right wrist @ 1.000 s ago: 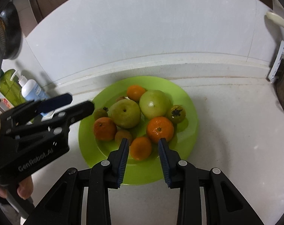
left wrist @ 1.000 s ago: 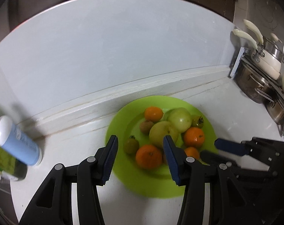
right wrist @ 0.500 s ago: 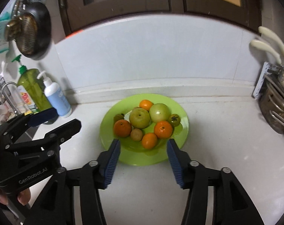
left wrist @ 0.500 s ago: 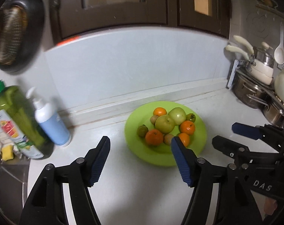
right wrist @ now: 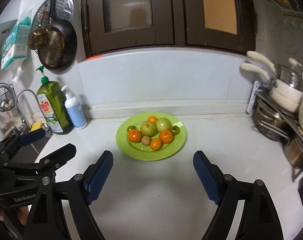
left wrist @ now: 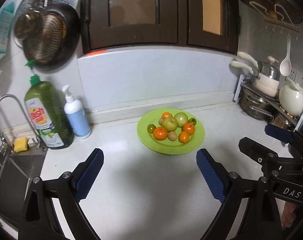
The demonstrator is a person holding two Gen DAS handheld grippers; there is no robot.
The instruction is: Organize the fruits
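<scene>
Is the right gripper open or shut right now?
Open. The right gripper has its blue pads wide apart with only bare counter between them, short of the green plate; it holds nothing.

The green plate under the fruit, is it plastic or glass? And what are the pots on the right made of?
The green plate looks like plastic: solid lime colour, not see-through, with a soft dull shine, though glazed ceramic is possible. The pots on the rack seem to be bare metal, probably stainless steel, since they are silvery and mirror the light. The white pan above them looks enamel-coated or ceramic.
</scene>
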